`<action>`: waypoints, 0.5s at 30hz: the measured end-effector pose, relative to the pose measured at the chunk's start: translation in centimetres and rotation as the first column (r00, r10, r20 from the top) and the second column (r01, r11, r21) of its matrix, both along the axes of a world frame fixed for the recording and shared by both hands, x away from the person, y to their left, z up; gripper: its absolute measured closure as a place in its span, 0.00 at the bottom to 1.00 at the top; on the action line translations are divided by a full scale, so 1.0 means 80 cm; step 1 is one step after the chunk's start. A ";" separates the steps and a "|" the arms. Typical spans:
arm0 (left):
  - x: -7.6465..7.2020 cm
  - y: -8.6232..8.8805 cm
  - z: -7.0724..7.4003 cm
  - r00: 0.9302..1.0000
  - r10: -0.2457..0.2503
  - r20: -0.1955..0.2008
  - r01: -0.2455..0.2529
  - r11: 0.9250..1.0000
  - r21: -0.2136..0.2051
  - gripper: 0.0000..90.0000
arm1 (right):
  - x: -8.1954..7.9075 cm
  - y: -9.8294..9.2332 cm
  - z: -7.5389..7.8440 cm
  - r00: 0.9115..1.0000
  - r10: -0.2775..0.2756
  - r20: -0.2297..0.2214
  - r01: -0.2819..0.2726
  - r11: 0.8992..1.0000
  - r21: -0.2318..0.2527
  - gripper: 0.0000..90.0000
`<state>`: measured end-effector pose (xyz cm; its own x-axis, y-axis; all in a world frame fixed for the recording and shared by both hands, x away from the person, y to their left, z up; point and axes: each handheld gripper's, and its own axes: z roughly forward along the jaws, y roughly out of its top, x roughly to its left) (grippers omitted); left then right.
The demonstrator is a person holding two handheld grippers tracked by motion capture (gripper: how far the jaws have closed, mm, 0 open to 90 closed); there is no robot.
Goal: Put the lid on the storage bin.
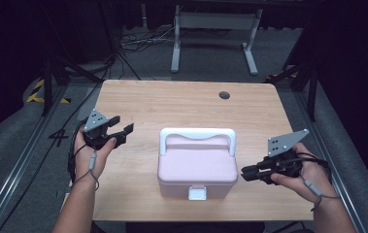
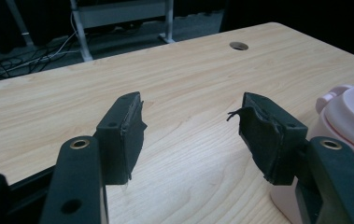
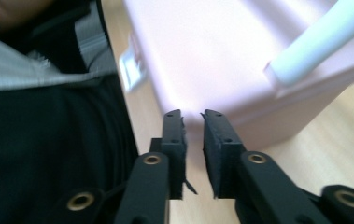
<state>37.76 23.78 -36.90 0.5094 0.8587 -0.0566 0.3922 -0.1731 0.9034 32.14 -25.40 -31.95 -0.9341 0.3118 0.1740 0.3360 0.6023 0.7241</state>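
A pink lidded box [image 1: 197, 167] with a white handle [image 1: 197, 132] and a white front latch [image 1: 197, 194] stands on the wooden table [image 1: 172, 102], near its front edge. My left gripper [image 1: 121, 132] hovers left of the box, apart from it, jaws wide open with nothing between them. In the left gripper view the left gripper [image 2: 188, 126] frames bare tabletop, with the box [image 2: 352, 107] at the right edge. My right gripper [image 1: 244, 173] points at the box's right side. In the right gripper view the right gripper [image 3: 192, 116] stands just short of the box [image 3: 202, 51], a narrow empty gap between its jaws.
A round cable hole [image 1: 224, 95] sits near the table's far edge. Beyond the table a white desk frame [image 1: 215, 22] and loose cables [image 1: 138, 41] lie on the grey floor. Bare tabletop stretches behind and left of the box.
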 end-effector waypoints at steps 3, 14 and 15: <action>-0.008 0.005 -0.001 1.000 0.014 0.001 -0.014 1.000 -0.001 0.43 | 0.004 -0.003 0.010 0.999 -0.032 0.039 0.030 0.998 0.057 0.81; -0.027 0.021 -0.007 0.999 0.043 0.000 -0.043 0.999 0.013 0.42 | 0.035 -0.022 0.027 0.964 -0.232 0.130 0.190 0.942 0.277 0.55; -0.027 0.021 -0.007 0.999 0.043 0.000 -0.043 0.999 0.013 0.42 | 0.035 -0.022 0.027 0.964 -0.232 0.130 0.190 0.942 0.277 0.55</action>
